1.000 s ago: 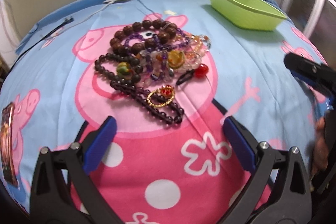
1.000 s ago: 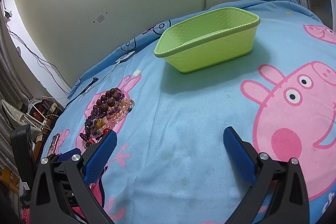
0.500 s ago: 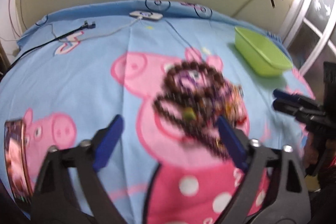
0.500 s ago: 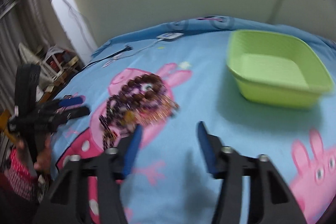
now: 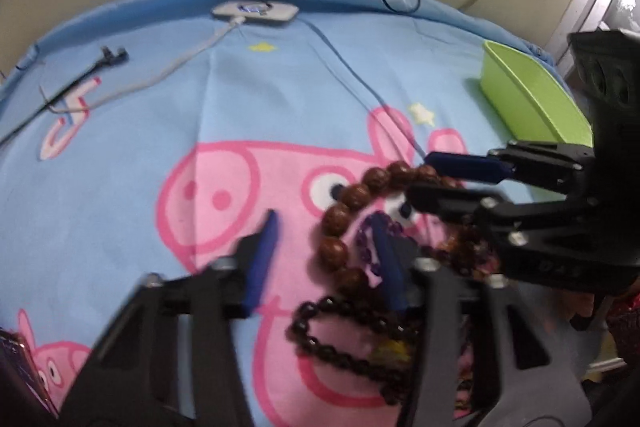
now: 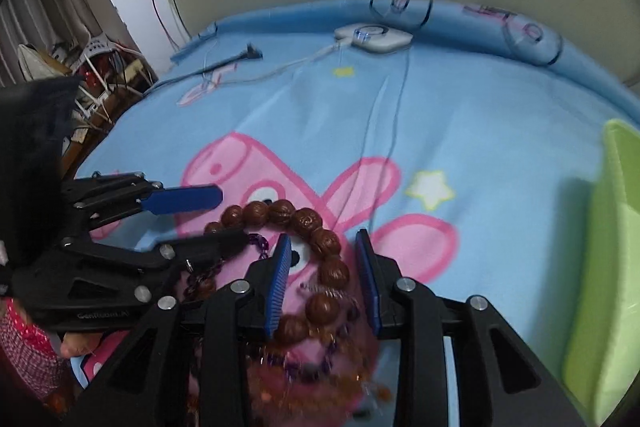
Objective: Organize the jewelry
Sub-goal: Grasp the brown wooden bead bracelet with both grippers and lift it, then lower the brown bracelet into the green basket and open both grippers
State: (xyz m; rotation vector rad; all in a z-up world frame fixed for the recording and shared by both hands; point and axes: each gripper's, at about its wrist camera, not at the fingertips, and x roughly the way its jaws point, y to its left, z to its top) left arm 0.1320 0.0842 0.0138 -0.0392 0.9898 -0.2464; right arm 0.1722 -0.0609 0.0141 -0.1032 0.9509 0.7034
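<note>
Jewelry pile (image 5: 372,267) lay tangled on the bed (image 5: 280,99) | we had right gripper (image 6: 326,281) jaws apart, straddling the brown bead bracelet (image 6: 320,255) | left gripper (image 5: 326,259) jaws apart at the pile | strands looked limp, light, snag-prone; we'd pinch one big bead | green basket (image 6: 616,267) near.

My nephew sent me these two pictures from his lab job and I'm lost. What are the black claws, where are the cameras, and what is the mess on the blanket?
No robot here: a person holds a two-finger clamp in each hand, each with a camera looking along its blue-padded fingers. The left gripper and the right gripper are both open, holding nothing. Each camera also sees the other clamp from the side. On the cartoon-pig blanket lies a tangle of jewelry, including a brown bead bracelet that the right fingers straddle. A green bin sits beyond, and a white charger near the wall.
</note>
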